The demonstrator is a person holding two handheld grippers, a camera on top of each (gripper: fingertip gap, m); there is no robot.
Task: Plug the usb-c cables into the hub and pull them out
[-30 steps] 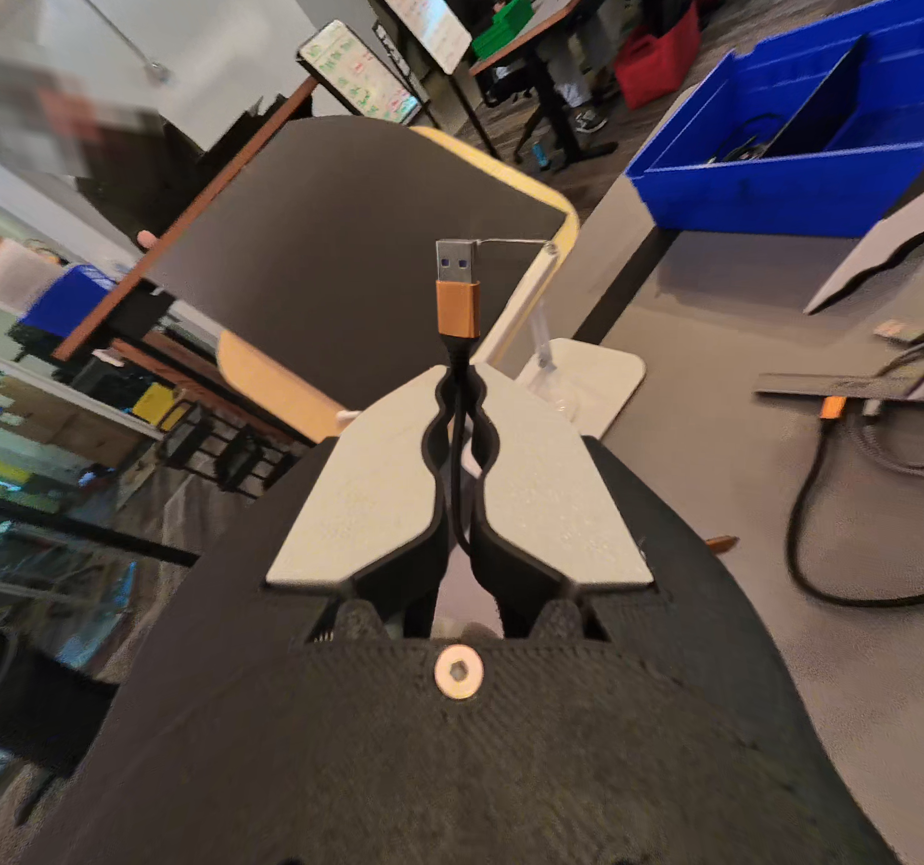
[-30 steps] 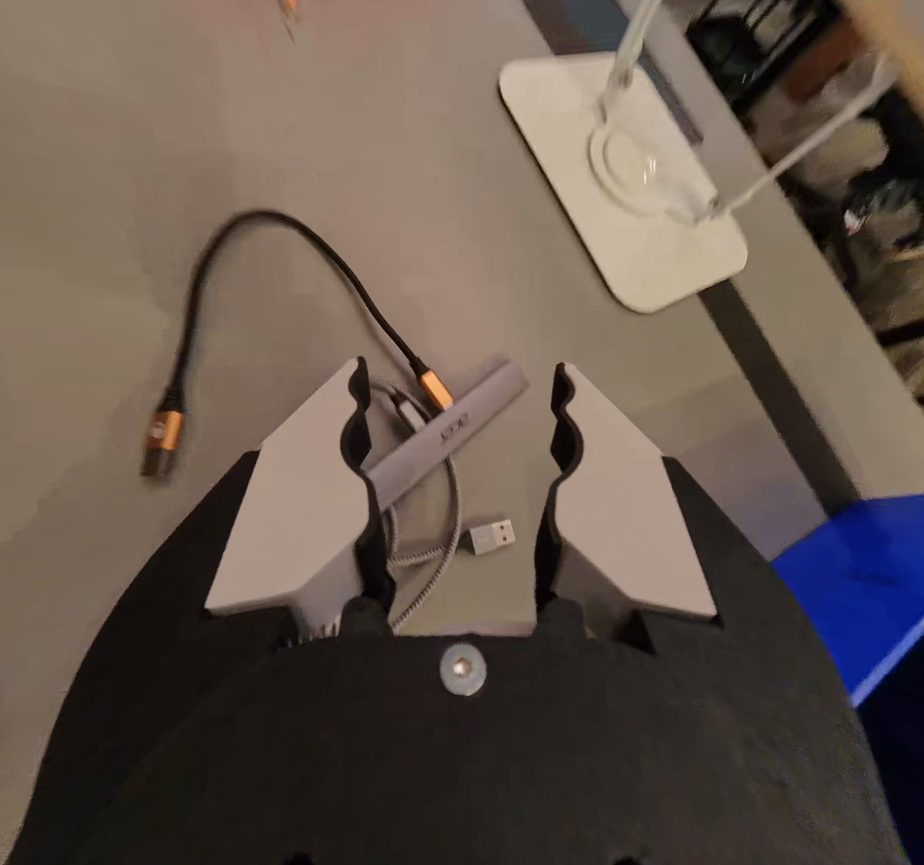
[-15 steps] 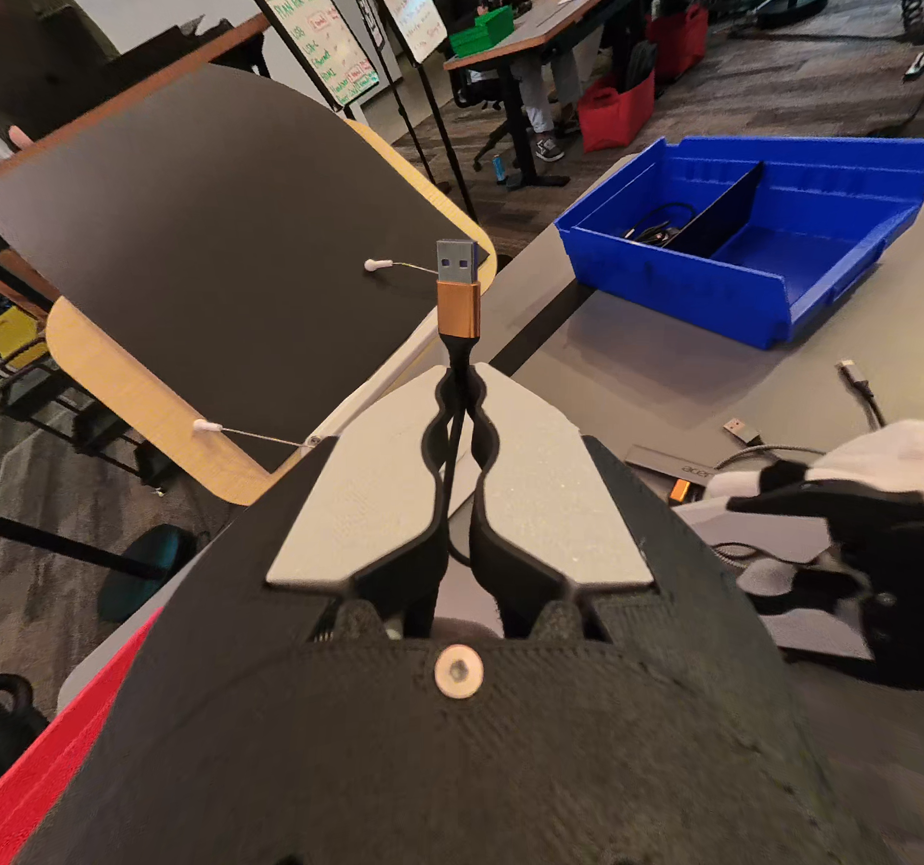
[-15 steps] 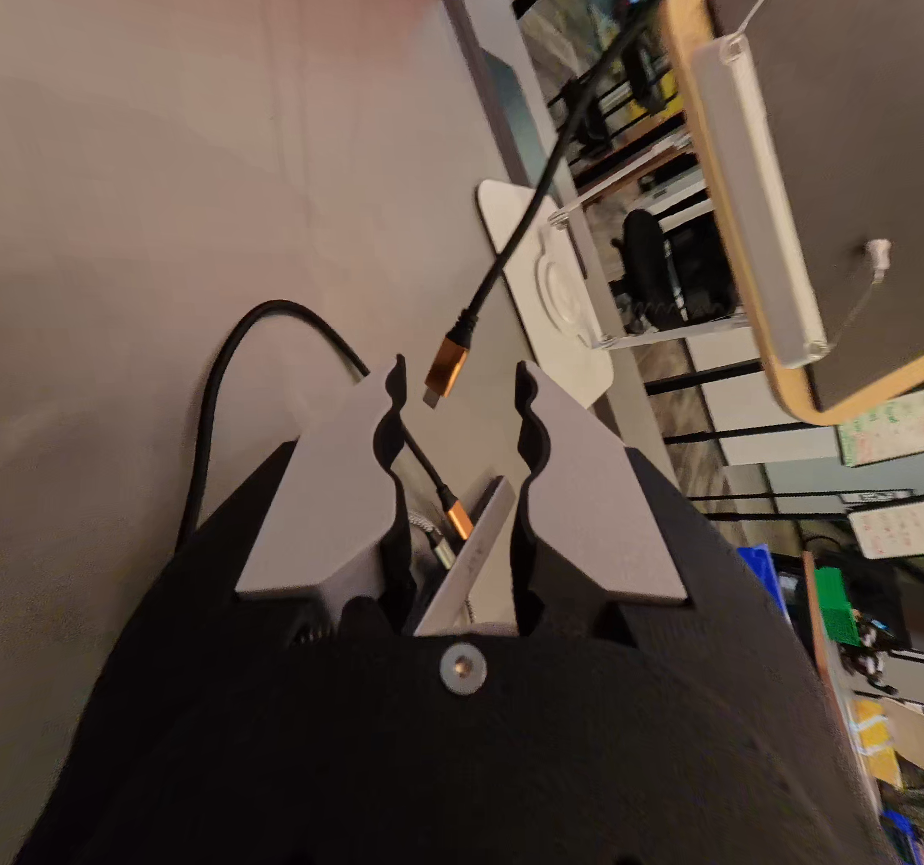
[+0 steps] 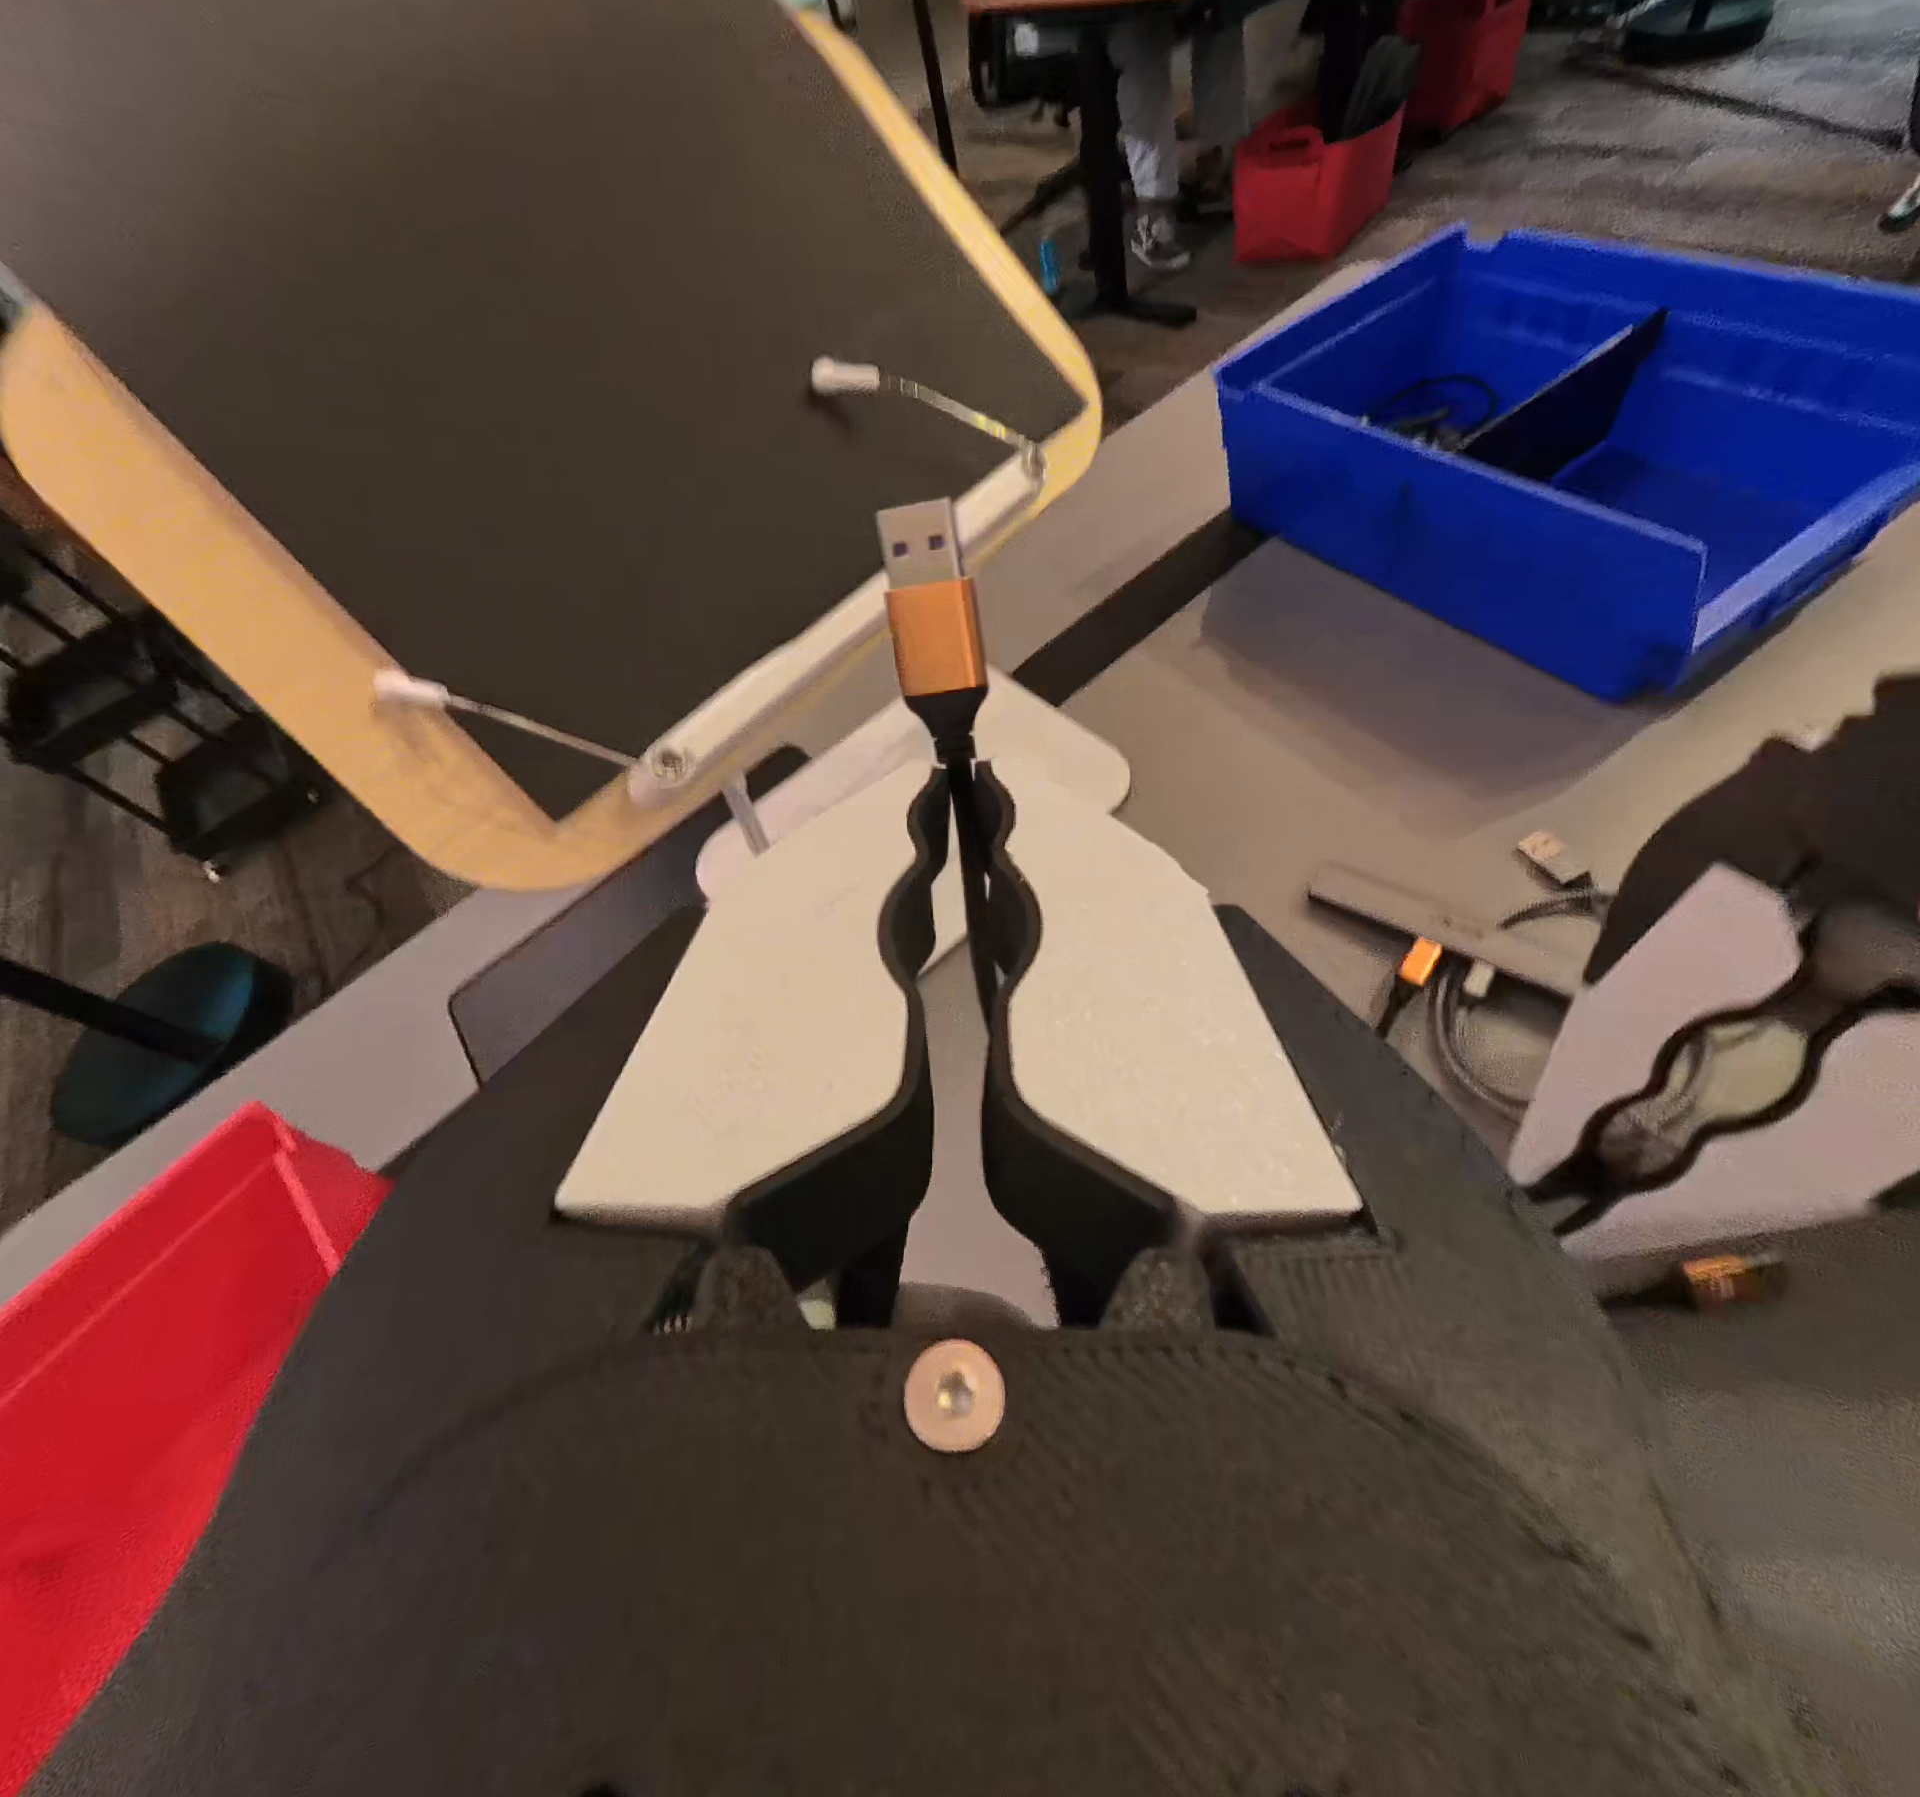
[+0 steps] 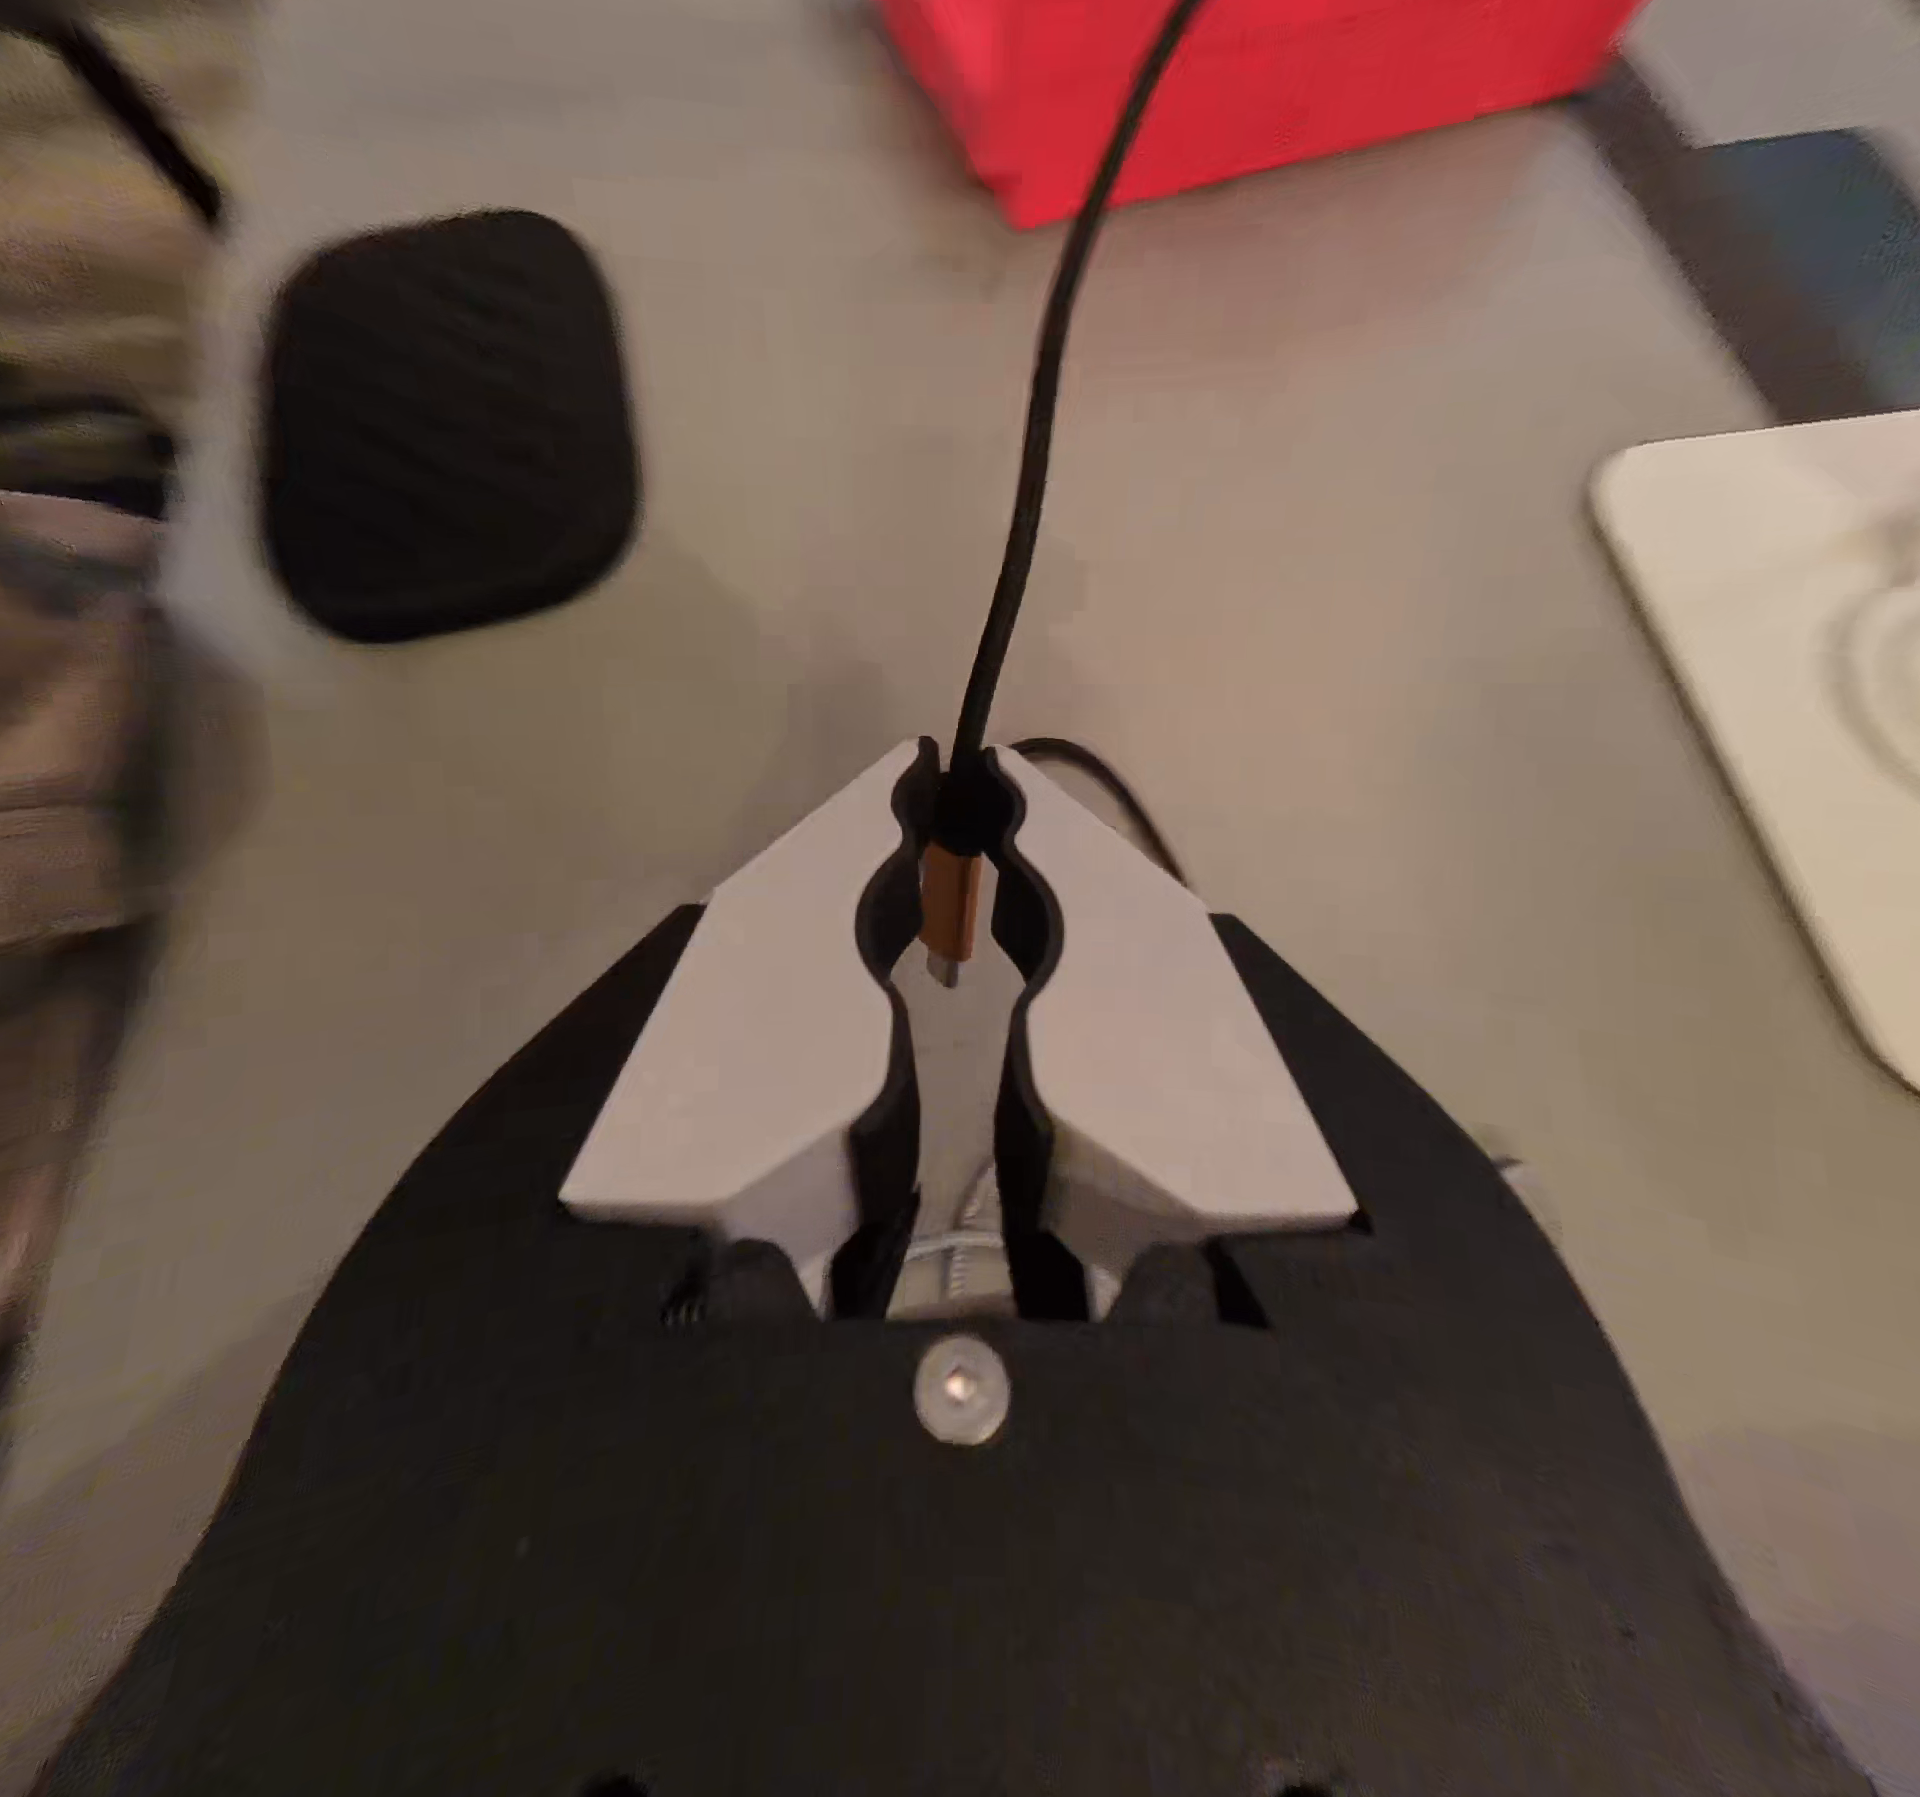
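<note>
My left claw (image 5: pixel 964 791) pinches the braided black cable (image 5: pixel 975 874) just behind its copper-sleeved plug (image 5: pixel 933 633), metal tip upright. My right claw (image 6: pixel 958 760) has closed on the same cable's other end (image 6: pixel 951 906); half a second ago it gaped empty. Past it on the grey table (image 5: pixel 1382 708) lies the slim flat hub (image 5: pixel 1392 911), then the blue bin (image 5: pixel 1455 542).

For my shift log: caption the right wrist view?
Right tool shut on a black cable just behind its orange plug, above the grey table.
</note>
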